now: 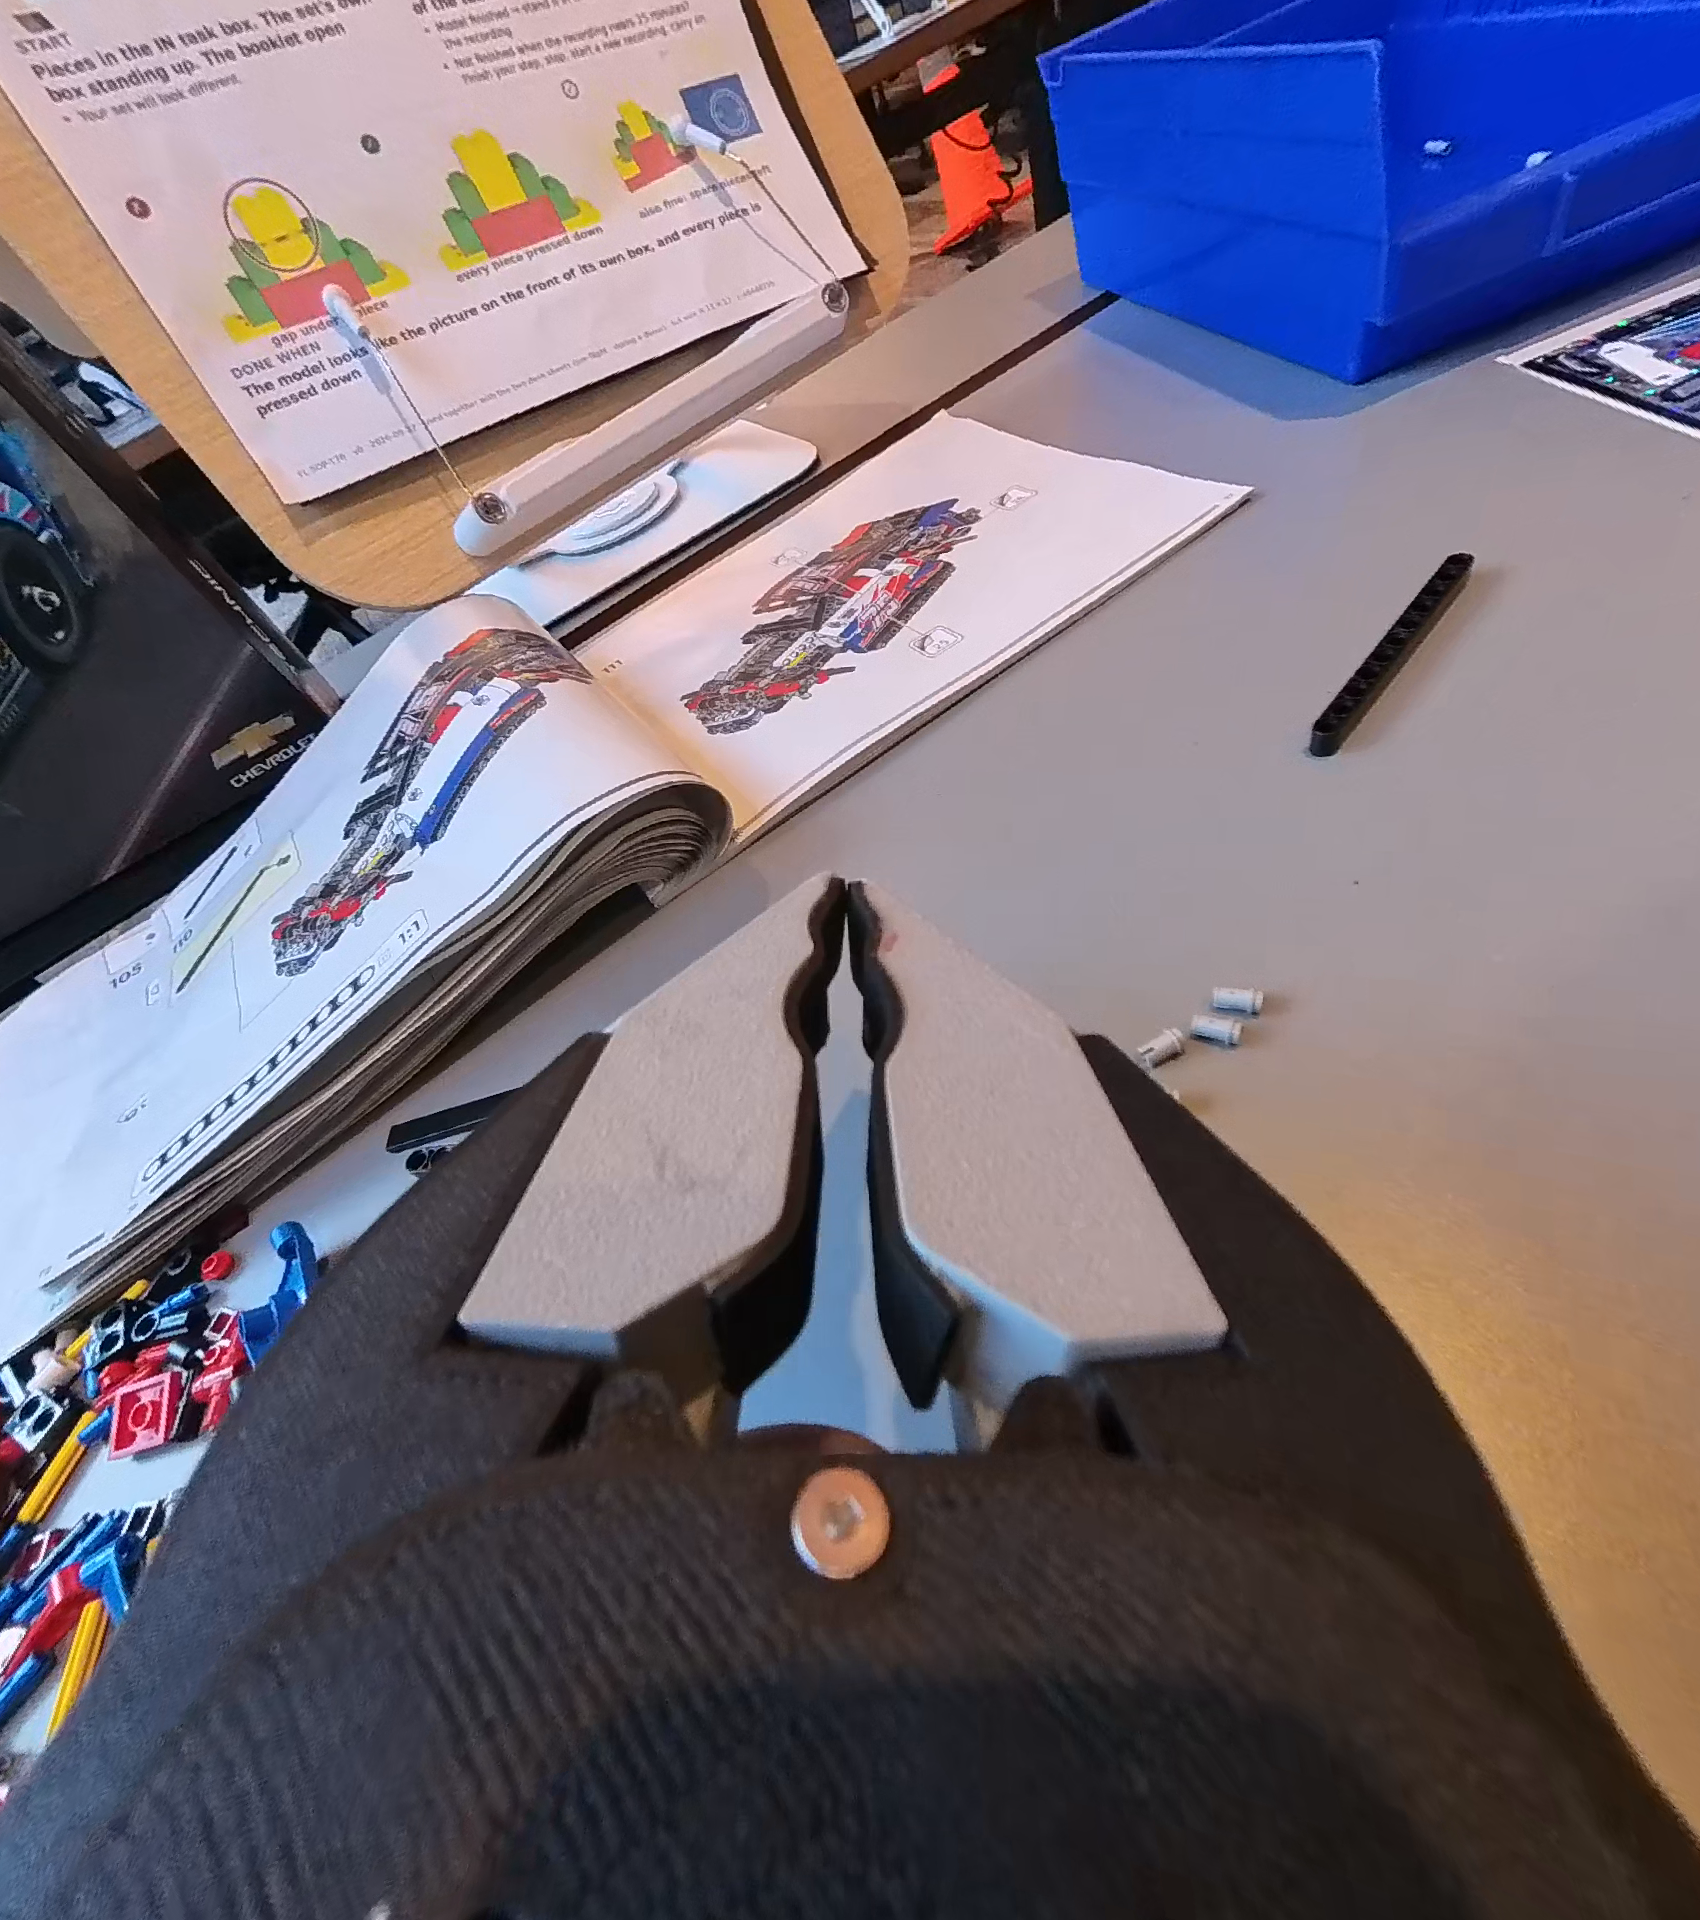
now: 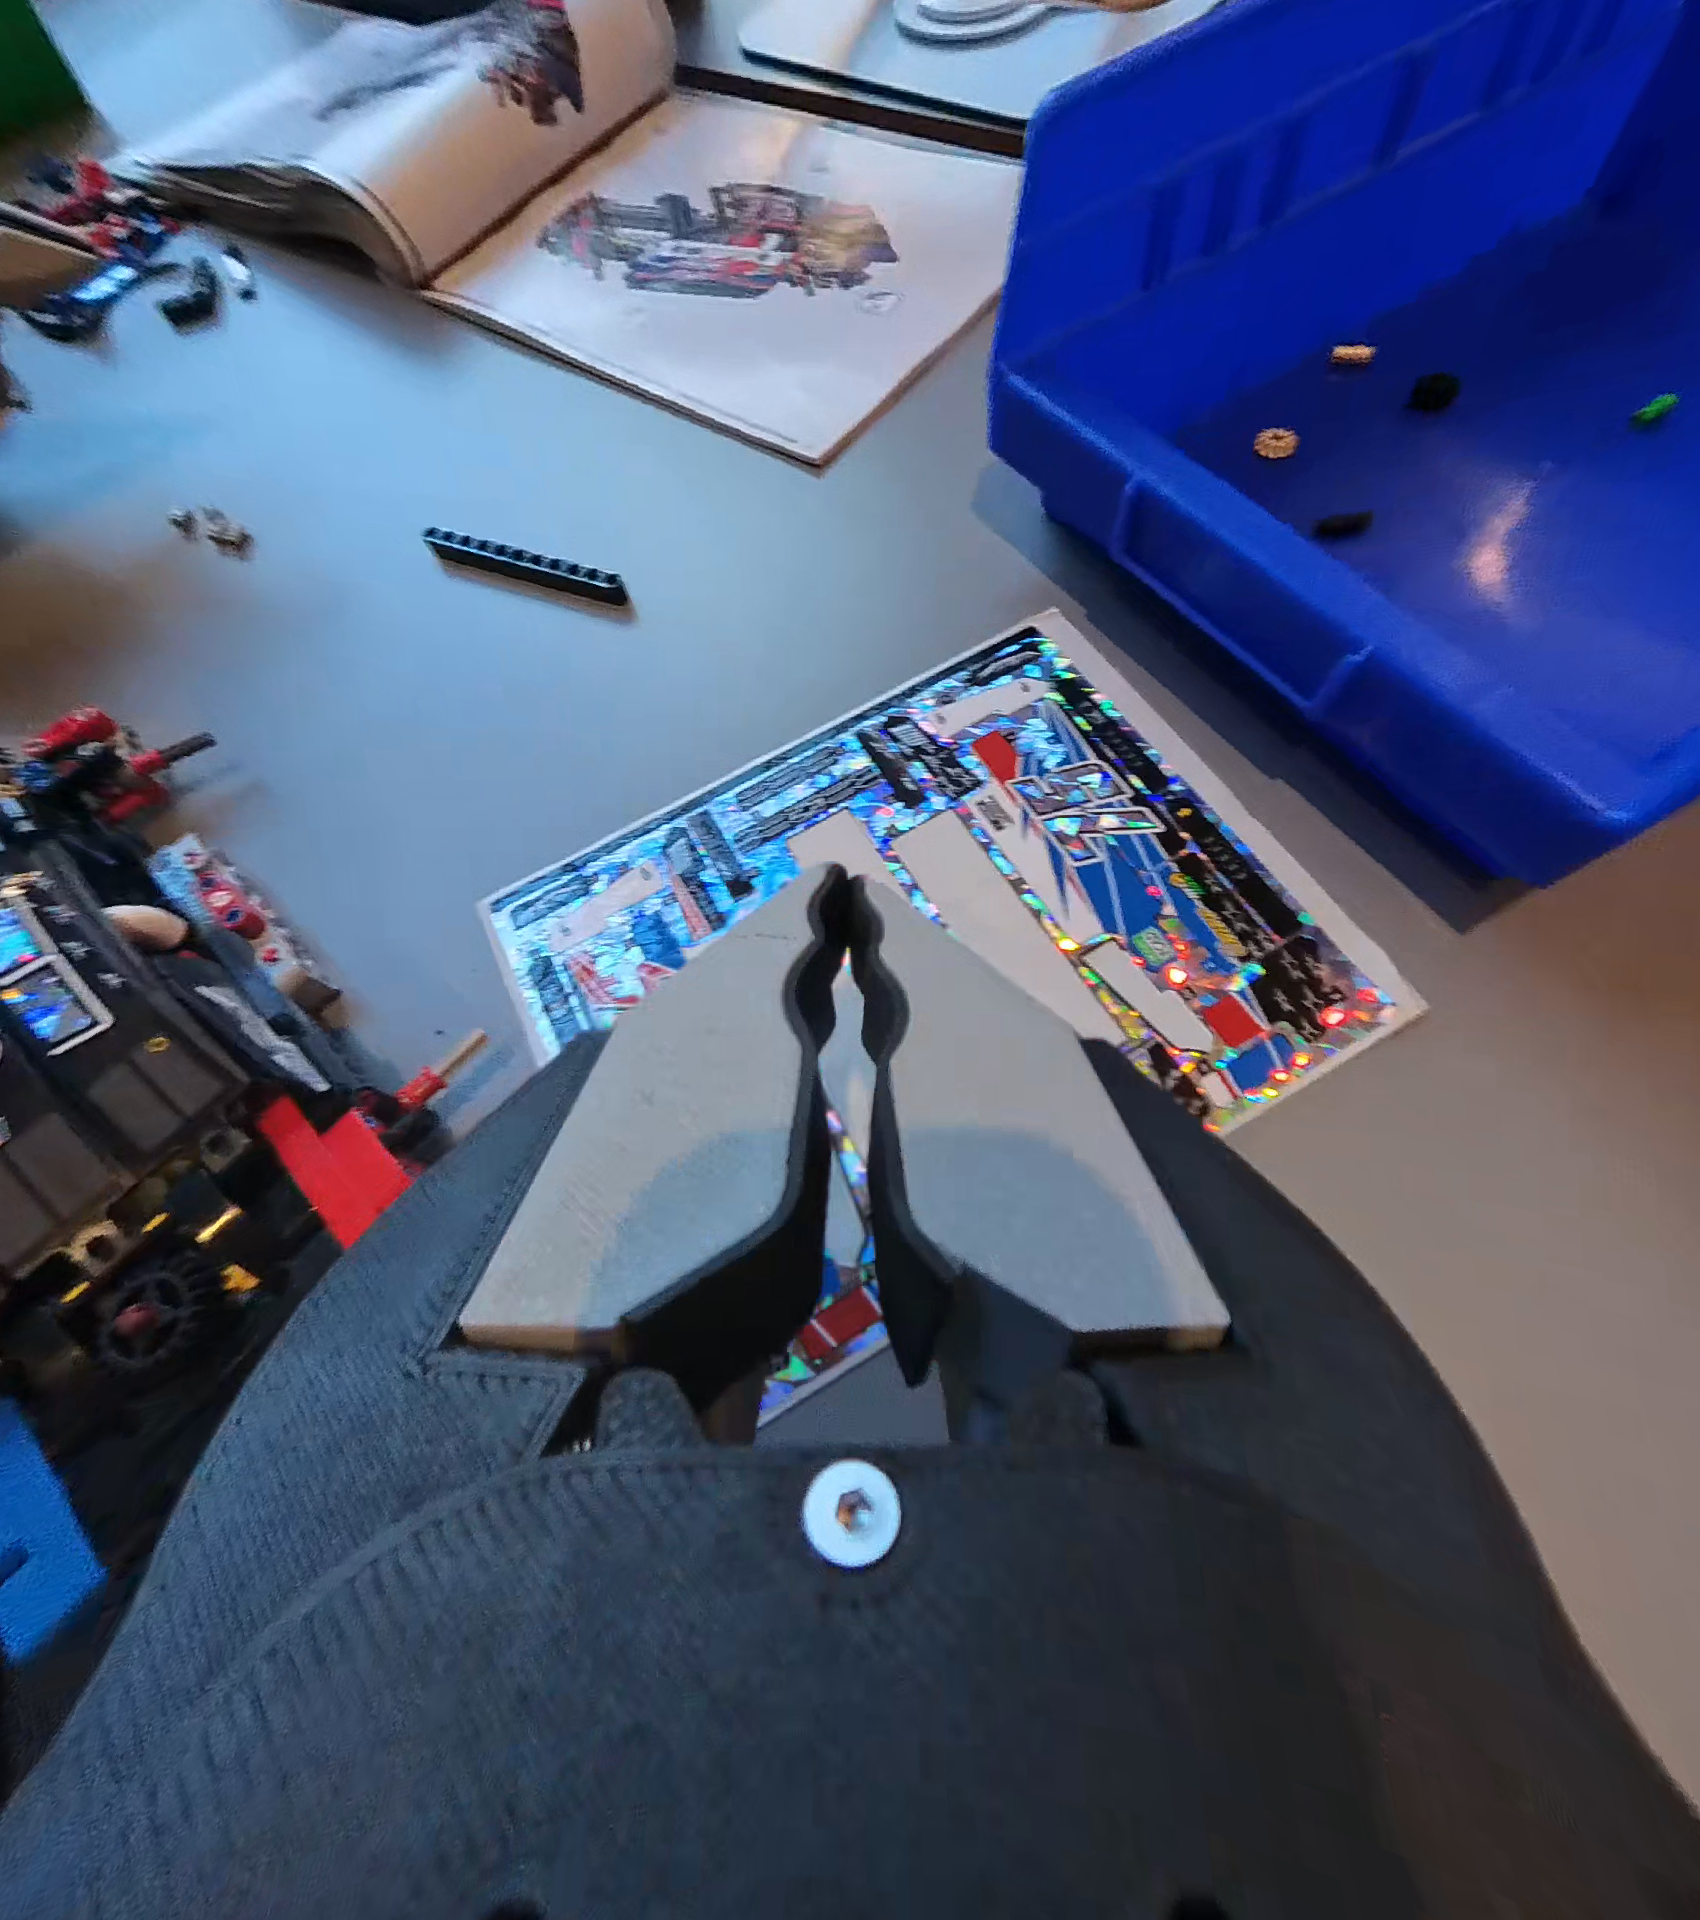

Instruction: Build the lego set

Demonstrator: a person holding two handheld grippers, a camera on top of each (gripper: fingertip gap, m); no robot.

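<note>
My left gripper [image 1: 846,896] is shut with nothing between its pads, held above the grey table [image 1: 1448,1039] near the open instruction booklet [image 1: 534,790]. A long black beam [image 1: 1391,655] lies on the table to the right, also seen in the right wrist view [image 2: 526,566]. Three small grey pins [image 1: 1210,1023] lie right of my left fingers. My right gripper [image 2: 846,894] is shut and empty above a shiny sticker sheet [image 2: 1189,862]. The partly built black car model [image 2: 67,1049] stands at the left of the right wrist view.
A blue bin [image 2: 1397,436] with a few small pieces stands at the right, also in the left wrist view [image 1: 1428,177]. A pile of loose red, blue and yellow pieces [image 1: 35,1455] lies lower left. The set's box [image 1: 15,623] and a sheet on a stand [image 1: 430,208] are behind the booklet. My right fingertips sit around 40 centimeters from my left ones. The right tips stand about 15 centimeters off the partly built black car model [image 2: 67,1049].
</note>
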